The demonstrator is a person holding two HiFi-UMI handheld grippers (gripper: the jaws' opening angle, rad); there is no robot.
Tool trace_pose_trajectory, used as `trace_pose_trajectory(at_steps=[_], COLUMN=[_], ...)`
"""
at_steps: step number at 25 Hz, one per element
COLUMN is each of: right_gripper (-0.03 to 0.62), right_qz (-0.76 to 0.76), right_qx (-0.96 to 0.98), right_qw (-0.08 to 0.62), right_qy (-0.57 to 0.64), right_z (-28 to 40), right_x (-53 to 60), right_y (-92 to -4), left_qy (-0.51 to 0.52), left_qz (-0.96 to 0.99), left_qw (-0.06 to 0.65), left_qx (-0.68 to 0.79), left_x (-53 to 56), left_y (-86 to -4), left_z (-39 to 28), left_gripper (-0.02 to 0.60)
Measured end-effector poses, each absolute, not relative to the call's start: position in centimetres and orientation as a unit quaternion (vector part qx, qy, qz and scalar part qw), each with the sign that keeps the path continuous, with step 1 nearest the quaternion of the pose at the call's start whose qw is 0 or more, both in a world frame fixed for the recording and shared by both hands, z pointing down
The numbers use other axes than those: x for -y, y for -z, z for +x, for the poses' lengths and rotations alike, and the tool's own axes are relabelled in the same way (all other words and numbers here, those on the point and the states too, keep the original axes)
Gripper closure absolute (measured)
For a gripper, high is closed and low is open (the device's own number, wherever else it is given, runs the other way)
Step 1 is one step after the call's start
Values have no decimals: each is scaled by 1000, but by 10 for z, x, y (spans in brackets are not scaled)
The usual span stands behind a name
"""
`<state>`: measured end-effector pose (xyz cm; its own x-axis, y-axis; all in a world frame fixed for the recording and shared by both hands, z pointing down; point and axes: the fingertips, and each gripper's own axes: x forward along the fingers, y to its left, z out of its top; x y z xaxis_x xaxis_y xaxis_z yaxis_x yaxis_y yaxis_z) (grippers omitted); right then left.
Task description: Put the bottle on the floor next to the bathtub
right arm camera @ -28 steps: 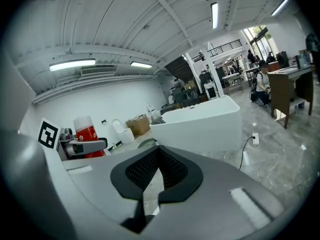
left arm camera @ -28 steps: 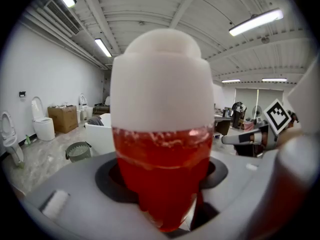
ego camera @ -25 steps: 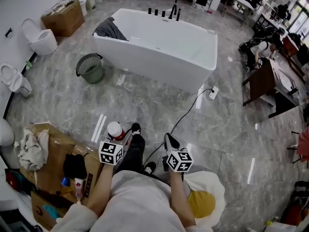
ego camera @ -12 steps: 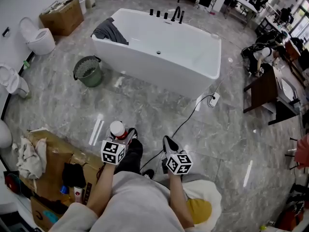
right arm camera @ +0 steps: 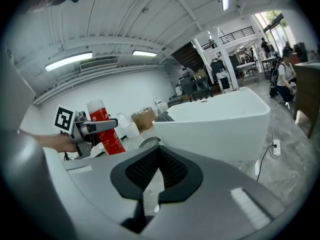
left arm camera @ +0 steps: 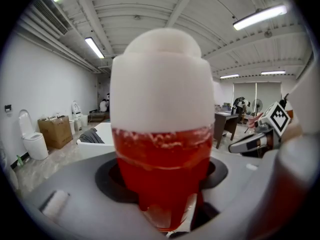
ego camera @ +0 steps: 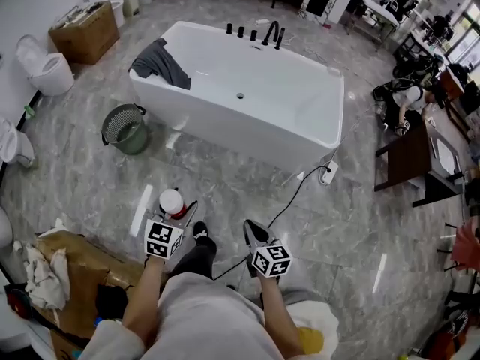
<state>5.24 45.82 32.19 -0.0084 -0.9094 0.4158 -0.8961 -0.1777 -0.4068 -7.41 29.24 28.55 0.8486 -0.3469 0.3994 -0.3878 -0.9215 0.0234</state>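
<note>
I've got the bottle [ego camera: 172, 202] in my left hand-held gripper [ego camera: 178, 210]. The jaws are clamped on its red body below the big white cap, and it rides upright in the air over the floor [ego camera: 225, 178], well short of the bathtub [ego camera: 225, 126]. In the left gripper view the red body fills the gap between the jaws, so the hold looks square. My right hand-held gripper [ego camera: 251, 232] is fully closed with nothing in it, carried beside the left one.

As for handling, it looks like smooth plastic with red liquid inside, so I'd guess it has moderate weight, mostly below the cap. The wall is probably stiff enough for this squeeze, but slick, so it could slide or twist if I swing it. I'd leave the grip where it is on the body, since the rounded cap gives the jaws little to bite on.

A free strip of floor runs along the tub's near wall, between the green bin [ego camera: 124, 128] and the black cable [ego camera: 289, 193]. The base must land flat, because a tall bottle could tip.
</note>
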Motion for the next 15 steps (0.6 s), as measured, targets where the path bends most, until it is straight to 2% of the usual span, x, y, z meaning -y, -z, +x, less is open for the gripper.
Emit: trace_pose_trajectory(at_steps=[9,15], right_gripper=[594,594], right_qz=[-708,-690], right_qx=[-644,-648], right_qw=[-17,-14], right_qy=[290,322], right_z=[111,123], right_x=[-342,-287], right_y=[-300,-313], left_qy=[-216,-225], left_qz=[962,962], left_qw=[64,78], left_qx=[154,137], left_x=[-185,-138], left_y=[-303,-322], left_z=[-23,-9], left_gripper=[249,249])
